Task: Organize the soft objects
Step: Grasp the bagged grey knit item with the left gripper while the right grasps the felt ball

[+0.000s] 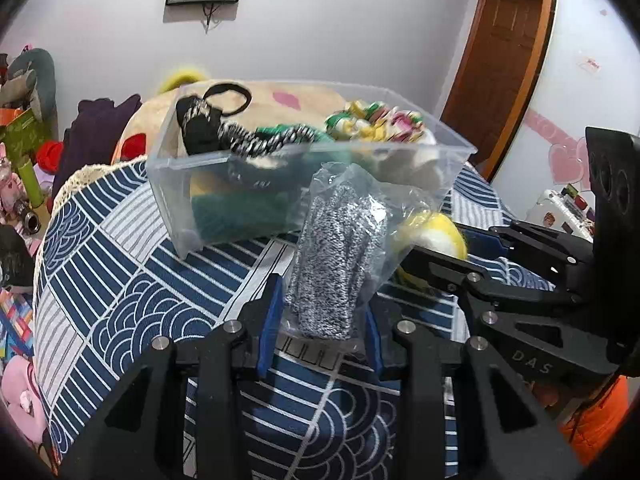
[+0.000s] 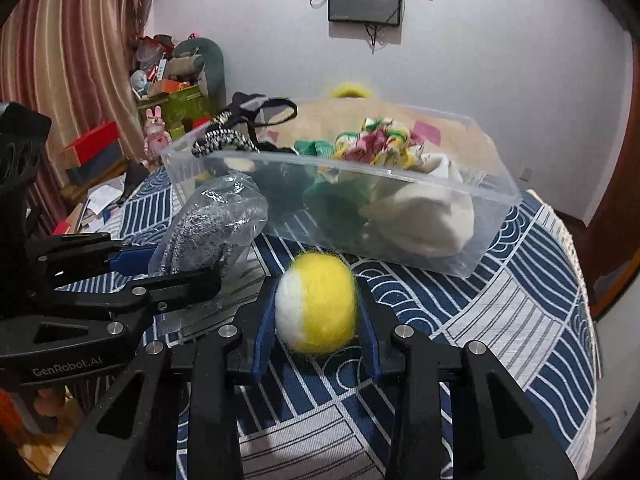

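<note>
Two tongs are at work over the worktop (image 2: 520,280), which wears a blue and white patterned cloth. My left tongs (image 1: 320,312) are clenched on a clear plastic bag (image 1: 340,248) packed with speckled grey knit fabric; the blue pads press its lower end from both sides, and the bag stands up between them, its crumpled top leaning against the near wall of the clear plastic bin (image 1: 192,196). In the right wrist view the same bag (image 2: 212,224) sits to the left, held by those left tongs (image 2: 168,264).

My right tongs (image 2: 316,312) are clenched on a fuzzy ball (image 2: 316,300), yellow with a white patch on its left side, gripped between the blue pads just above the cloth. From the left wrist view the ball (image 1: 436,236) shows just right of the bag, partly behind the plastic, with the right tongs (image 1: 448,248) reaching in from the right.

The bin (image 2: 492,204) rests on the worktop just beyond both held items. It holds a black strap with a black and white braided cord (image 1: 256,140), green fabric (image 1: 240,208), a floral bundle (image 2: 376,148) and a cream cloth (image 2: 428,216). A dark screen (image 2: 364,0) hangs on the wall behind.
</note>
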Tool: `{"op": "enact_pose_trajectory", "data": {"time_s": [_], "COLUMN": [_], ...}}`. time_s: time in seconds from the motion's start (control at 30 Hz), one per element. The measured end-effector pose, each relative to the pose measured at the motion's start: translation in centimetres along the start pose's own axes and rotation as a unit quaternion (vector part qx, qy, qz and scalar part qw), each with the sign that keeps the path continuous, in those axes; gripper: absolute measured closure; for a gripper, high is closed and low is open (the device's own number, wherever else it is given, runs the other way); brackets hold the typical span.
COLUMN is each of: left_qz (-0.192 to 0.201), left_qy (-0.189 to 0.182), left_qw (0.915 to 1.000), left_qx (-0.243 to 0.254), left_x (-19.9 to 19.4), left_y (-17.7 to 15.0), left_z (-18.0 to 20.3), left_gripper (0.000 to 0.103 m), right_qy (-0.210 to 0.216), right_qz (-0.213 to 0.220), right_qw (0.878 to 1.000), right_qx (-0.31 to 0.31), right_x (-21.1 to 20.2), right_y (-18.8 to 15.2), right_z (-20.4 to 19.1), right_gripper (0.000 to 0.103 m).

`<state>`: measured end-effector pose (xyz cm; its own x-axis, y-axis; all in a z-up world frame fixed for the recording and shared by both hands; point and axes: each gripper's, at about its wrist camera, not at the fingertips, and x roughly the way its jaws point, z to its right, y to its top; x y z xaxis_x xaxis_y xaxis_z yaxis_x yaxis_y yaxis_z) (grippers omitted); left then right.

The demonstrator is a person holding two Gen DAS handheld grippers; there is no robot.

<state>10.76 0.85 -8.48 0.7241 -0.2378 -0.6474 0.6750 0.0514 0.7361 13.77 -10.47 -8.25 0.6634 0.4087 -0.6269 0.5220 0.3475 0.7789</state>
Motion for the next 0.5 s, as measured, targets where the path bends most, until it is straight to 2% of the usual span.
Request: {"op": "enact_pose_trajectory", "data": {"time_s": [0.37, 0.5], "left_qz": [0.058, 0.079], "left_qy": [-0.02, -0.011], "left_qw": [0.998, 0.9966], "left_qx": [0.016, 0.018], "left_x": [-3.9, -4.5], "left_y": [2.5, 4.3], "left_z": [1.7, 2.3], "left_gripper": [0.067, 0.067], "right_qy": [-0.017, -0.032], "right_qz": [0.069, 0.088], "right_qw": [0.997, 0.995], "right_qx": [0.014, 0.019], "right_x": [-4.2, -4.9], "right_y": [1.8, 2.6], "right_z": [1.6, 2.4], "right_gripper": [0.069, 0.069]}}
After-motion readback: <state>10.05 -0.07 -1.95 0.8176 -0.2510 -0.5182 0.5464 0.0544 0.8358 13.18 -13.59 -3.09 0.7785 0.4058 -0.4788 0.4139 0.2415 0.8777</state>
